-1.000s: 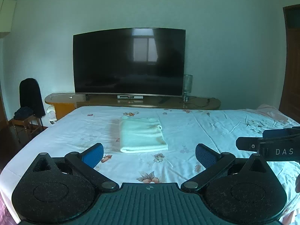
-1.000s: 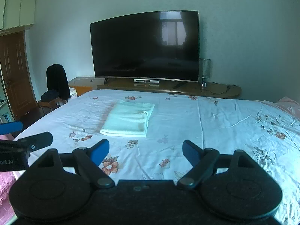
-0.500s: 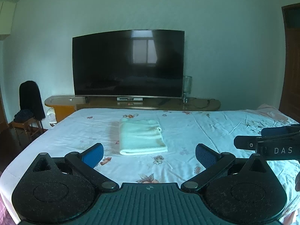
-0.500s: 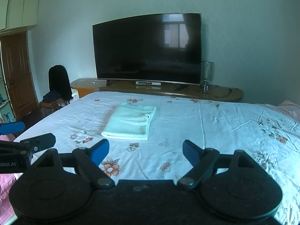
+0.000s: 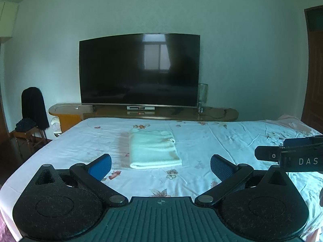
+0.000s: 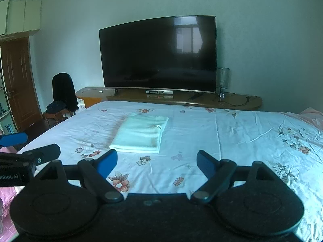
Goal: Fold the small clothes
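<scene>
White cotton sheet (image 5: 201,141) with scattered floral print, stretched over the bed and creased toward three o'clock. At the centre, just toward eleven o'clock from the left gripper (image 5: 160,165), a pale mint folded cloth (image 5: 154,149), lying flat and squared, folded edge nearest the cameras. From the right wrist view, same folded cloth (image 6: 141,134) toward eleven o'clock of the right gripper (image 6: 157,162). Both sets of fingers spread wide, blue pads well apart, nothing between them, hanging above the near edge of the bed and clear of the cloth. Right gripper seen from the left view at three o'clock (image 5: 290,155); left gripper at nine o'clock in the right view (image 6: 28,157).

Beyond the bed at twelve o'clock, a large dark curved television (image 5: 139,70) on a long wooden tabletop (image 5: 218,114), with a glass lamp (image 6: 222,82) at its right end. Pale green wall (image 5: 242,50) behind. At nine o'clock, a wooden chair (image 5: 26,135) draped in dark clothing; brown door (image 6: 20,80) past it.
</scene>
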Action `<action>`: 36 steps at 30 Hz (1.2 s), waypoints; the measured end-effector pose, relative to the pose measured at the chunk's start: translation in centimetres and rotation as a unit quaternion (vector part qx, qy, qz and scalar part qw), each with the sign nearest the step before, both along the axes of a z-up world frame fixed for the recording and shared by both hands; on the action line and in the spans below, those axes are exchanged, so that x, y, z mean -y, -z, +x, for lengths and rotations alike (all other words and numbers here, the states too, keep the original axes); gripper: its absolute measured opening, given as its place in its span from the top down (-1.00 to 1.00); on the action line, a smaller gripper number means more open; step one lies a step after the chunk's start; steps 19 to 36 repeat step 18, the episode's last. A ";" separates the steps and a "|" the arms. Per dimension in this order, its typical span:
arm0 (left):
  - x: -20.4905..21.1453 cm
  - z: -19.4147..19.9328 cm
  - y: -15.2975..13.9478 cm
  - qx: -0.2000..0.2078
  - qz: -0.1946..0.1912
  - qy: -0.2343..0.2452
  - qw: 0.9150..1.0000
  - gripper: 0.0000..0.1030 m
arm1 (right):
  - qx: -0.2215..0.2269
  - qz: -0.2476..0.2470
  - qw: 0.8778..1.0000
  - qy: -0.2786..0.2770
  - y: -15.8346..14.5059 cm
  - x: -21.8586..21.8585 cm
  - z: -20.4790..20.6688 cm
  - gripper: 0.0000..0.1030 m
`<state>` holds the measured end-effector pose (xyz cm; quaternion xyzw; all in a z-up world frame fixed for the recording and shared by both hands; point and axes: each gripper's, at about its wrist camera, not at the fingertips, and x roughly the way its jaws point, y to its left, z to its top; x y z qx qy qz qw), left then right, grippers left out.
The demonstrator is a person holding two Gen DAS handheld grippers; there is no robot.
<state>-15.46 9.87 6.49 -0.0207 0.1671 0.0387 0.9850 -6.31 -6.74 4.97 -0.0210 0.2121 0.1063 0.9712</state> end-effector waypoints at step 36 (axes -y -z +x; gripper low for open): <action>-0.7 -0.5 -0.2 0.022 -0.005 -0.022 1.000 -1.00 | 0.001 -0.001 1.000 -0.006 0.1 -0.1 0.0 -0.66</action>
